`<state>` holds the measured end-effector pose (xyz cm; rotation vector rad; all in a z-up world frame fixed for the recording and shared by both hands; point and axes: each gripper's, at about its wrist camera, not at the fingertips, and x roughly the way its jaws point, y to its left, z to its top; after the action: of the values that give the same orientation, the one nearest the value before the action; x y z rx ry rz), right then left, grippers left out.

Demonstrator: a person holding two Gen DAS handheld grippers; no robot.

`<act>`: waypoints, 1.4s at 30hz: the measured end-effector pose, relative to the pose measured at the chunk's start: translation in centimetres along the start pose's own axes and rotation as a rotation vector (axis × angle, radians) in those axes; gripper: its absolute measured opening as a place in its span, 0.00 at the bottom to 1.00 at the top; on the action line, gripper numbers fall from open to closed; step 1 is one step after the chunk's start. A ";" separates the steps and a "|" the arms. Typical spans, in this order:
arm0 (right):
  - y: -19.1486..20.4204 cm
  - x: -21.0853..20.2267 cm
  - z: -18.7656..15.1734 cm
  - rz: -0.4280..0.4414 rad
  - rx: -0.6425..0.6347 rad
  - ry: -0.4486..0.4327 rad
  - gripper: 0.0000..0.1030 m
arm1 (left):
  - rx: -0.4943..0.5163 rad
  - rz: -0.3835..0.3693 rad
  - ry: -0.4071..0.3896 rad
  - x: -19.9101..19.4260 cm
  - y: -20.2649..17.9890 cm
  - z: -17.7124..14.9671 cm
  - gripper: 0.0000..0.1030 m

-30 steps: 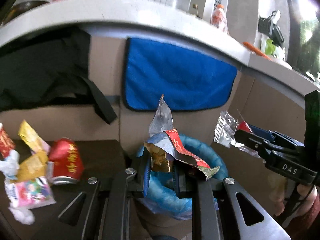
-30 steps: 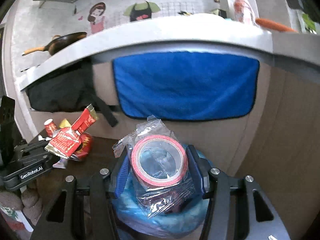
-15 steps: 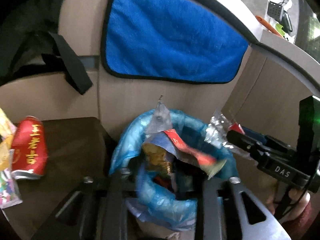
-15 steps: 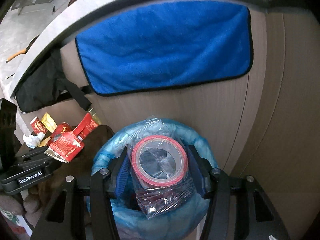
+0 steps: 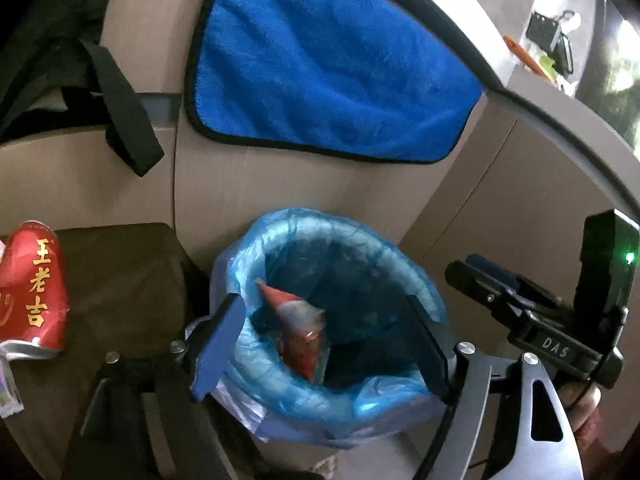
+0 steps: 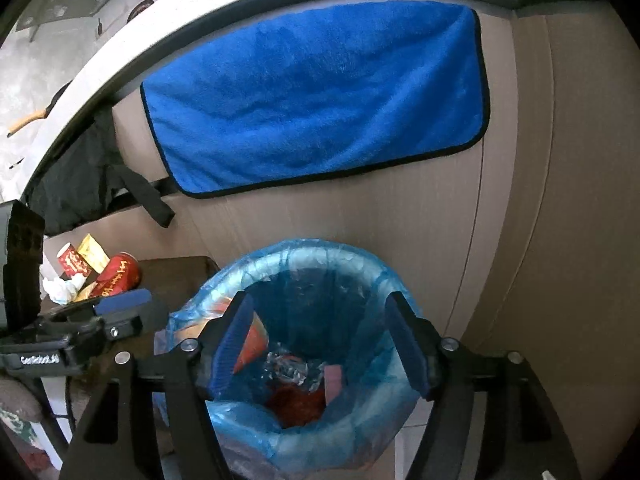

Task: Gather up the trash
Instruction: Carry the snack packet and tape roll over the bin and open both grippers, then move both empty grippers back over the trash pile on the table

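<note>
A bin with a blue liner stands on the floor against the cabinet. My left gripper hangs over its mouth, jaws opening, nothing pressed between the pads. Below them a red snack wrapper lies loose in the bin. My right gripper is also above the bin, jaws opening and empty. Crumpled foil and red trash lie inside the bin. In the left wrist view the right gripper is at the bin's right. A red can lies on the dark brown table.
A blue towel hangs on the cabinet front behind the bin. A black bag with a strap hangs to its left. More wrappers and tissue lie beside the can on the table. The left gripper is at the bin's left.
Both grippers sank toward the bin and their jaws spread. The red wrapper left the left jaws and the bagged tape roll left the right jaws; both dropped into the bin.
</note>
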<state>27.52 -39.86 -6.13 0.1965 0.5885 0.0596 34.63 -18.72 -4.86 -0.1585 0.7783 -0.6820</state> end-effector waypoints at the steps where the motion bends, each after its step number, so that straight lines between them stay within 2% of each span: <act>1: 0.1 -0.2 0.0 0.001 0.002 -0.003 0.63 | -0.014 -0.005 -0.009 -0.4 0.2 0.1 0.77; 6: 0.6 -1.7 -0.2 0.001 -0.001 -0.017 0.64 | -0.043 0.013 -0.074 -3.3 1.3 0.7 0.78; 10: 1.8 -2.8 0.0 0.006 -0.015 -0.031 0.63 | -0.039 0.061 -0.133 -6.8 2.8 0.4 0.87; 15: 5.2 -3.8 0.1 0.029 -0.079 -0.046 0.63 | -0.003 0.216 -0.208 -12.1 5.4 -1.0 0.89; 20: 11.1 -4.0 -0.2 0.087 -0.204 -0.042 0.63 | 0.006 0.324 -0.258 -17.7 9.4 -3.1 0.90; 29: 21.5 -2.6 -1.2 0.183 -0.320 0.006 0.63 | -0.131 0.455 -0.311 -25.5 18.1 -6.9 0.90; 33: 25.1 -1.7 -1.6 0.236 -0.356 0.039 0.63 | -0.210 0.486 -0.313 -27.5 21.2 -8.8 0.90; 39: 29.5 -0.1 -2.5 0.288 -0.423 0.091 0.63 | -0.307 0.463 -0.241 -27.2 24.7 -10.6 0.89; 42: 31.3 0.8 -3.3 0.315 -0.464 0.131 0.63 | -0.356 0.457 -0.240 -27.3 26.1 -11.3 0.89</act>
<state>26.36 -8.54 -2.98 -0.1691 0.6546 0.5122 26.07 19.75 -6.45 -0.3662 0.6673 -0.0845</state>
